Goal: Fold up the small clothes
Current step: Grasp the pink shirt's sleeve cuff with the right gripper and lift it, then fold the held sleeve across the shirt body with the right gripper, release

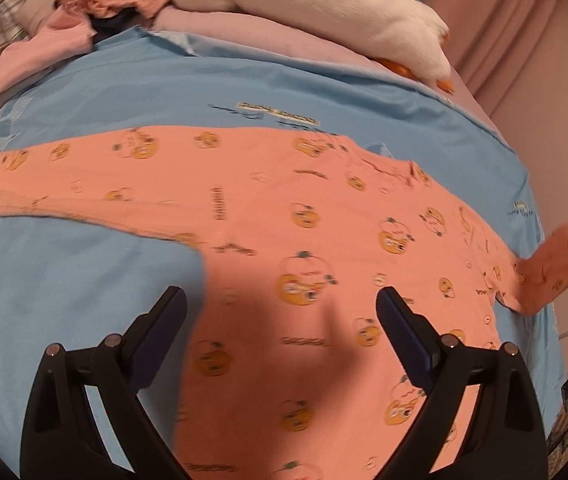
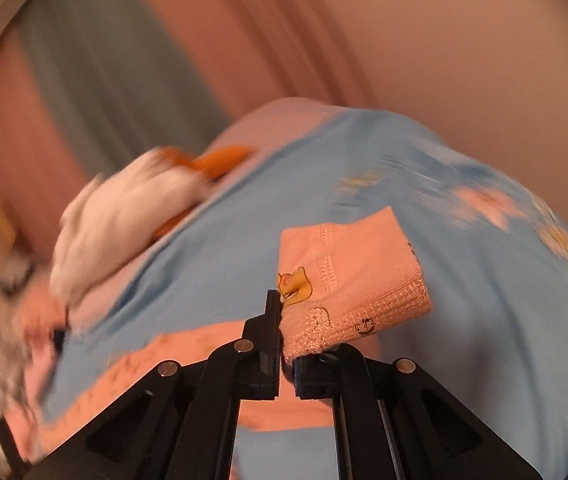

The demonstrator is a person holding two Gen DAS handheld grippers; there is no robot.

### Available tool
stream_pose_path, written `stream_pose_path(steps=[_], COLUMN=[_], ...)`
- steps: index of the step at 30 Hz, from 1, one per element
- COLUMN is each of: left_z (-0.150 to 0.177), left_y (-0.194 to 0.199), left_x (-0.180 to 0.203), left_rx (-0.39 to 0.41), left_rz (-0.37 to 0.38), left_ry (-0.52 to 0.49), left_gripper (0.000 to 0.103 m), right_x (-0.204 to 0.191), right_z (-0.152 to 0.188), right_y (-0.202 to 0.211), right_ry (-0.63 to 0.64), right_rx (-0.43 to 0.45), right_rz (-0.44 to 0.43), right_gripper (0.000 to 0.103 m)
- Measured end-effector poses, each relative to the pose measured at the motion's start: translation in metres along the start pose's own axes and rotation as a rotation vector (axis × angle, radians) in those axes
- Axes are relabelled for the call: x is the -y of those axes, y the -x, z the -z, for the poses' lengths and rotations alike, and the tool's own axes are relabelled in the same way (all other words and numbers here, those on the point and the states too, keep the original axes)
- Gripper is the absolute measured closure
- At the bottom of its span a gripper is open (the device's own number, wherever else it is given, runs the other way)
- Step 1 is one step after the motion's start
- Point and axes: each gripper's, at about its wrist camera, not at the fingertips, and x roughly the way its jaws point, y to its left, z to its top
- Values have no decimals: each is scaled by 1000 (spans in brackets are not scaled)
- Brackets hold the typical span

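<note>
Right gripper (image 2: 285,320) is clamping the ribbed cuff (image 2: 367,316) of the peach duck-print cotton garment (image 1: 303,240), lifting that sleeve at right edge of left view. Garment is lying spread across the blue printed bedsheet (image 1: 84,272), mid-frame. Left gripper (image 1: 280,320) is hovering wide open above it, holding nothing. Risk: thin edge grip slipping, or unpinned body dragging and skewing the fold.

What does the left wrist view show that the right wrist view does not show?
Only the left wrist view: the left gripper, jaws open and empty above the spread orange shirt, and a clothes pile.

Only the right wrist view: the ribbed cuff pinched in the shut right gripper.

Both: the shirt, the blue sheet, the white plush toy.
</note>
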Motion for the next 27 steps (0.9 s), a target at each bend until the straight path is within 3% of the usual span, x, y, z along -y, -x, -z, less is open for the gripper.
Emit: stream_pose_path(steps=[4, 7, 14, 20, 25, 26, 27], left_z=[-2, -2, 2, 5, 4, 4, 4], left_y=[14, 22, 32, 32, 33, 33, 33], left_x=[-32, -55, -108, -135, -146, -148, -148], left_rx=[19, 32, 46, 40, 41, 39, 37], left_rz=[-10, -19, -45, -75, -86, -88, -90], left_ry=[42, 72, 159, 203, 227, 231, 233], left_gripper=[7, 7, 7, 7, 7, 7, 7], right_x=[-103, -156, -279, -328, -352, -354, -355], right_z=[20, 36, 118, 197, 217, 218, 220], right_y=[-20, -42, -93, -134, -144, -148, -155], right_ry=[289, 420, 803, 1012, 1088, 1103, 1115], right_rx=[-44, -78, -138, -222, -196, -217, -271], right_rz=[1, -20, 0, 41, 64, 70, 75], right_gripper=[97, 97, 97, 97, 97, 94, 84])
